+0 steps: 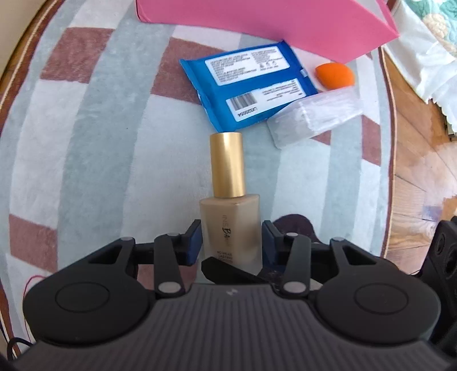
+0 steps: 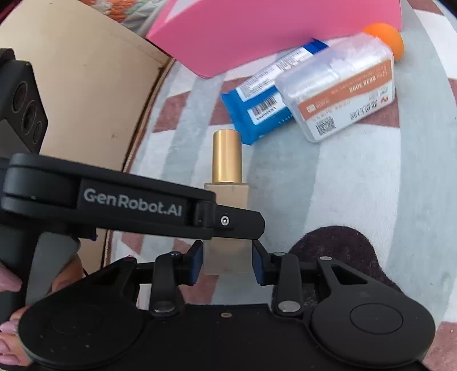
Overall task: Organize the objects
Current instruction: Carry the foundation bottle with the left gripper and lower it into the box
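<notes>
Fingers of my right gripper point(image 2: 227, 262) were clamped on the lower body of the foundation bottle point(image 2: 227, 199), one blue pad flat against each side. Fingers of my left gripper point(image 1: 230, 242) stood on either side of the same bottle, a little higher up. Their pads sat right against the glass, but I could not tell whether they pressed on it or only flanked it. From the right wrist, one left finger crossed in front of the bottle like a black bar, and my left hand point(image 2: 10, 325) showed at the handle. The bottle's gold cap point(image 1: 227, 165) pointed away from both cameras, over the checked rug point(image 1: 100, 128). Whether any part of the bottle touched the rug I could not tell. Beyond the cap lay a blue wipes pack point(image 1: 248, 82), label side up. A clear plastic box point(image 1: 314, 114) lay against its side nearer the rug's right edge, and an orange sponge point(image 1: 334, 75) sat just past that. A pink box point(image 1: 271, 20) stood at the rug's far edge, close behind the pack. A dark plush thing point(image 2: 342, 251) lay on the rug just beside my right fingers. Wooden floor point(image 1: 414, 171) showed past the rug's right edge.
</notes>
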